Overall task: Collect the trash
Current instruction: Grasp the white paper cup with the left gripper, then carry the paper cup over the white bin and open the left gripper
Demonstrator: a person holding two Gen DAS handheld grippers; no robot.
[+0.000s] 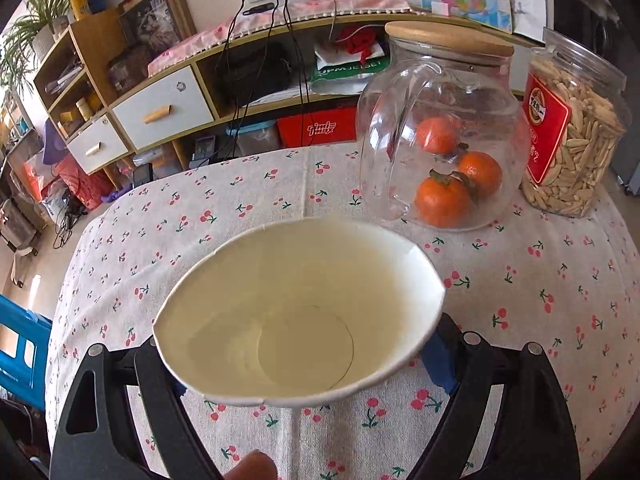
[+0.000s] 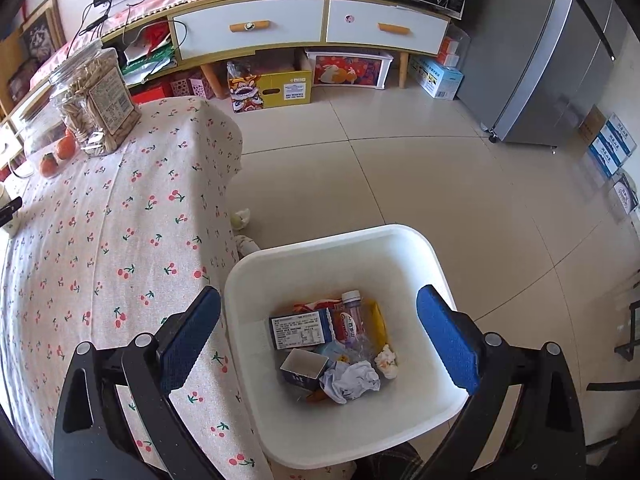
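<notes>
Left gripper point(image 1: 300, 344) is clamped on one paper cup point(image 1: 296, 312); the cup's rim is squashed into an oval between the two fingers, its mouth faces the camera, and it looks empty inside. The cup is held above the table point(image 1: 520, 300) with the cherry-print cloth. Behind it on the table: one glass teapot point(image 1: 440, 120) with a wooden lid, three oranges point(image 1: 442, 200) seen through the glass, and one plastic jar point(image 1: 572, 132) of seeds with a red label.

Right gripper point(image 2: 320, 344) stands wide apart with nothing between its blue pads point(image 2: 188, 332), hovering over one white bin point(image 2: 360, 248) that sits on the tiled floor just beside the table edge. Inside the bin: one blue carton point(image 2: 302, 326), one small open box point(image 2: 302, 368), one pink bottle point(image 2: 352, 316), two crumpled tissues point(image 2: 352, 380) and some wrappers. Two crumpled bits point(image 2: 242, 220) lie on the floor by the tablecloth.
</notes>
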